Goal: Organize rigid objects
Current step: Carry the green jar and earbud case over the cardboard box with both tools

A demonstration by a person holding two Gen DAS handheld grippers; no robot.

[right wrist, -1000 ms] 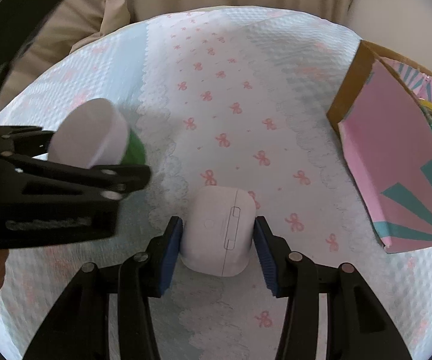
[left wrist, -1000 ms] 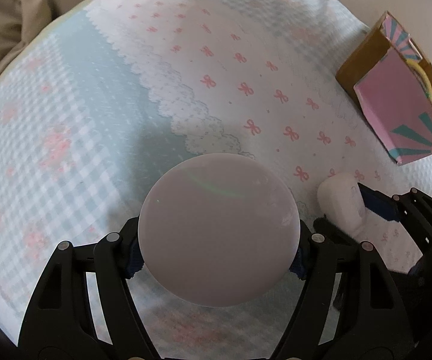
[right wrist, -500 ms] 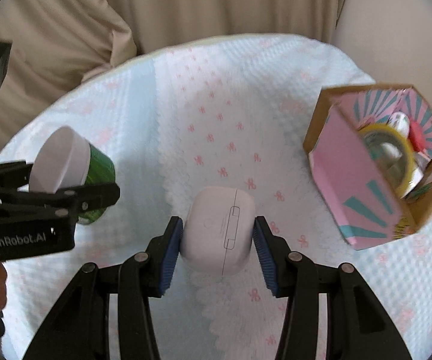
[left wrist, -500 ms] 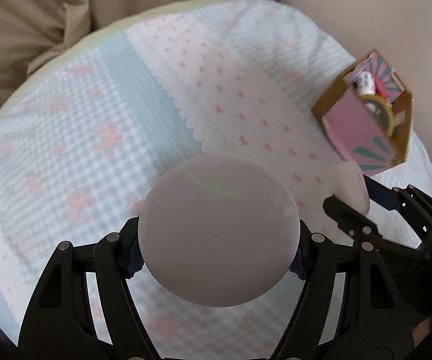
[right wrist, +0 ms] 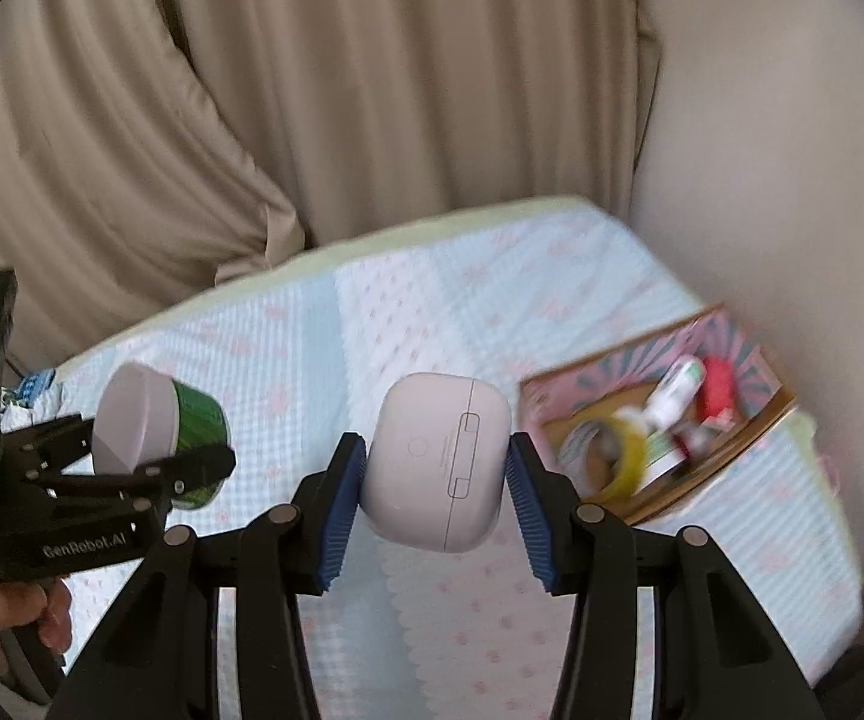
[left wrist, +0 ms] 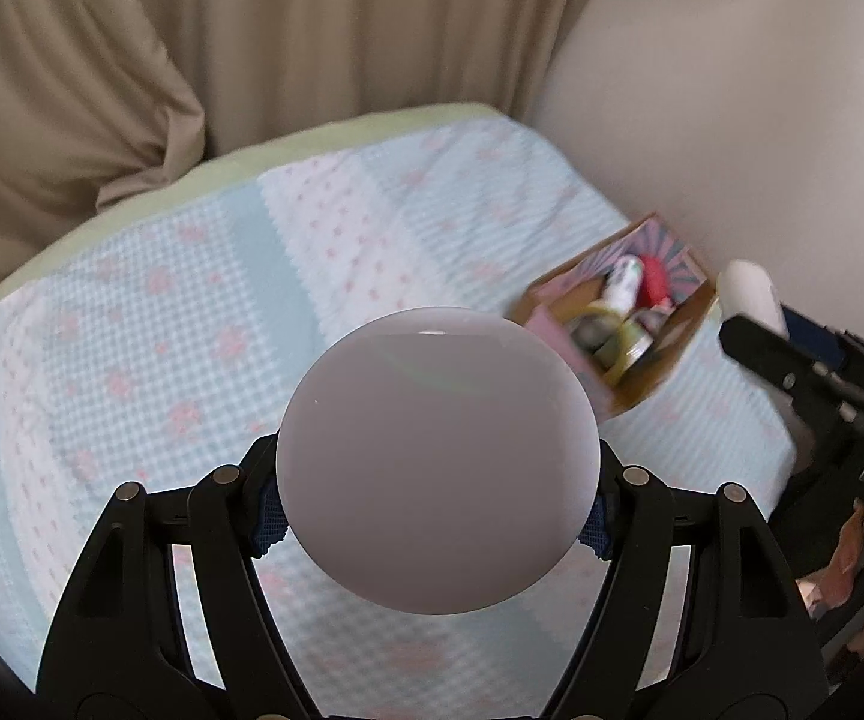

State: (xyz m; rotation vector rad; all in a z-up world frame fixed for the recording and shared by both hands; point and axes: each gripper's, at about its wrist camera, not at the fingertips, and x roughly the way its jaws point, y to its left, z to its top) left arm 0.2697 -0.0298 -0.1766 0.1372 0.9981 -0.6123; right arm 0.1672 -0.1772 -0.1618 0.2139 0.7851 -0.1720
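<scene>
The bedspread is pale blue gingham and white, scattered with small pink bows. Beige curtains hang behind. The jar has a white lid and green body. The earbud case is white. The box is brown cardboard, lined pink with teal rays. The tongs are black with blue pads.

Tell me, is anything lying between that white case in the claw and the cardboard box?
Nothing: in the right wrist view, only bare patterned bedspread shows between the white case, held in the right claw, and the box.
</scene>
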